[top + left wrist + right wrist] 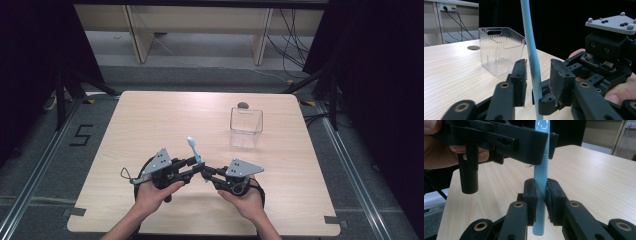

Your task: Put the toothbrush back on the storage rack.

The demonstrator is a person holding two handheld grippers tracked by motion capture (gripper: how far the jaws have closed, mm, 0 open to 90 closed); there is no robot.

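Note:
A light blue toothbrush [194, 150] stands nearly upright over the front middle of the table, head up. My right gripper [542, 192] is shut on the ribbed lower part of its handle [541, 175]. My left gripper [537, 75] is open, with its jaws either side of the toothbrush [531, 50] a little higher up and a gap showing on both sides. In the high view the left gripper [196, 166] and the right gripper [205, 173] meet tip to tip, each held in a hand.
A clear ribbed plastic bin [246, 121] stands open and upright at the back right of the wooden table [150, 120], beyond the grippers. A small round cable hole [243, 105] lies just behind it. Bare tabletop stretches to the left and in front.

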